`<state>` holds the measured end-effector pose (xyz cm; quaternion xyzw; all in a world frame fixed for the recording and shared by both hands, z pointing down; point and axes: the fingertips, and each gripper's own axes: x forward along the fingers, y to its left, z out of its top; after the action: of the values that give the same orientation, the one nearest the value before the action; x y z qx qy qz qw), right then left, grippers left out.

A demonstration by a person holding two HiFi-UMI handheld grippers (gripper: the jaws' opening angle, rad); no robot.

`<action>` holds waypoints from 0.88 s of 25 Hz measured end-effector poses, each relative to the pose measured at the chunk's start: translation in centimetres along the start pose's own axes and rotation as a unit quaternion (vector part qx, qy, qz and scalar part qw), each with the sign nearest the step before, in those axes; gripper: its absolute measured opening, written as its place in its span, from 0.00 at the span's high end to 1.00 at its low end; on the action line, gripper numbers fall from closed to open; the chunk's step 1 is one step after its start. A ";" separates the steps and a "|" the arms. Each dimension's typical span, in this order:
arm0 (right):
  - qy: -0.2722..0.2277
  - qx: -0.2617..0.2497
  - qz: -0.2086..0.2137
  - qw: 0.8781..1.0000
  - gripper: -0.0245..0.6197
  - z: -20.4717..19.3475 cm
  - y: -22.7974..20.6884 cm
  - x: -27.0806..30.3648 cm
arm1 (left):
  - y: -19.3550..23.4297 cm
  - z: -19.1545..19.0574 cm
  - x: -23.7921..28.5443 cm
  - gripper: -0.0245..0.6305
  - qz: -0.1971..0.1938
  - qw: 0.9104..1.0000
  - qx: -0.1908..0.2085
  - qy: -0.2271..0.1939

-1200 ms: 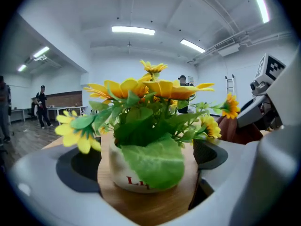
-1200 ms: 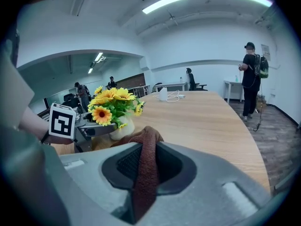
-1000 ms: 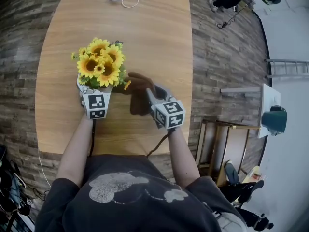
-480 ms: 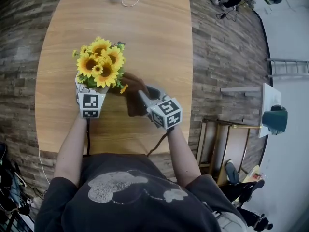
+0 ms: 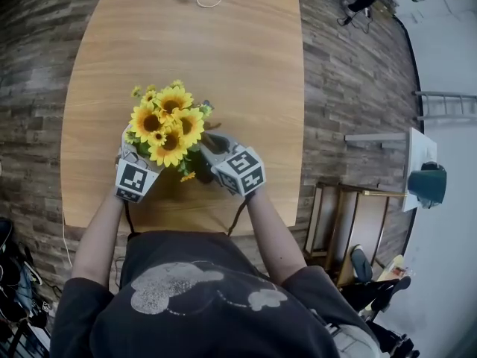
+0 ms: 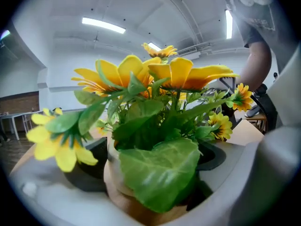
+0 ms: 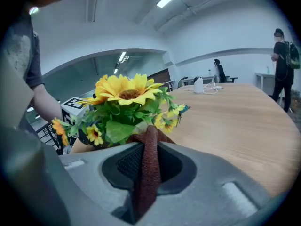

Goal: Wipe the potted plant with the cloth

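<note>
Head view: R gripper [image 7: 146,171], fingers pinching cloth [image 7: 149,142], moved in beside potted plant [image 5: 168,125] held in L gripper [image 6: 150,161], fingers wide.

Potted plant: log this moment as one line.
left tool: holds potted plant | right tool: grips cloth, close beside the plant
</note>
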<state>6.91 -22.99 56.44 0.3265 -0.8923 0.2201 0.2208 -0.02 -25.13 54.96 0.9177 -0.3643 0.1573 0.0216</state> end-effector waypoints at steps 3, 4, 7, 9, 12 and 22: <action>-0.003 0.030 0.005 1.000 0.88 -0.5 0.5 0.2 | -1.2 0.0 -1.3 0.06 -0.013 1.000 -0.003 0.000; -0.005 0.041 0.010 0.999 0.88 -0.7 0.7 0.2 | -1.6 -0.1 -1.8 0.06 -0.018 1.000 -0.002 -0.002; -0.011 0.060 0.023 0.998 0.88 -1.1 1.5 0.2 | -3.6 -0.4 -3.4 0.06 -0.053 0.999 0.006 -0.006; -0.012 0.057 0.026 0.998 0.88 -1.2 1.9 0.3 | -5.1 -0.7 -4.5 0.06 -0.082 0.996 0.014 -0.003; -0.011 0.042 0.028 0.999 0.88 -1.0 2.9 0.7 | -6.9 -1.0 -6.2 0.06 -0.118 0.993 0.023 0.000; -0.022 0.051 0.011 0.998 0.88 -1.0 3.1 0.6 | -8.4 -2.9 -7.6 0.05 -0.165 0.986 0.026 0.002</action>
<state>4.63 -20.64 56.81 0.3325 -0.8881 0.2601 0.1819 -0.31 -13.47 55.99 0.9651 -0.2038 0.1627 0.0246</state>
